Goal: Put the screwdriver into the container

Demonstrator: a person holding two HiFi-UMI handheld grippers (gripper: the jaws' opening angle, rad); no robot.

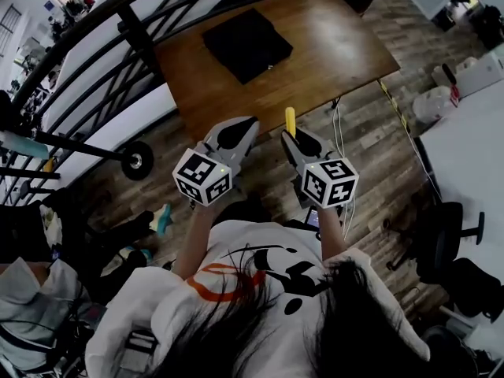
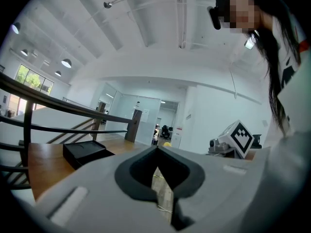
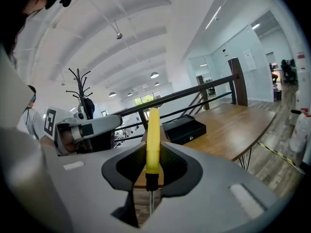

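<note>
- Dark hair (image 1: 346,321) and a white printed shirt (image 1: 260,270) fill the bottom of the head view. Both grippers are held out ahead of the body, above plank flooring.
- Right gripper (image 1: 293,138): the jaws pinch the screwdriver (image 3: 153,140) low on its handle. The handle sticks out forward past the tips and the shaft points back toward the gripper's camera.
- Left gripper (image 1: 246,124): the tips look pressed together with nothing between them; only floor shows through the slit behind them.
- Screwdriver: a slim, smooth yellow handle, probably plastic, with a black collar and a thin bare-metal shaft.
- Container (image 1: 246,43): a low, square, matte black box lying flat on the wooden table (image 1: 339,46), well apart from both grippers. A small pale stud shows on one side wall. Whether its top is open or lidded is hard to tell from here.
- Table: warm brown, smooth top with a rounded corner, on thin bent-rod metal legs. A dark metal railing (image 1: 118,61) runs along its far side.
- Step in hand, as I judge it: the carry. The tool is gripped but has not yet reached the table.
- Next move calls for bringing the right gripper over the box, tipping the tool to lie along the tray's length, lowering it and then spreading the jaws. If there is a lid, the free left gripper would have to lift it first.
</note>
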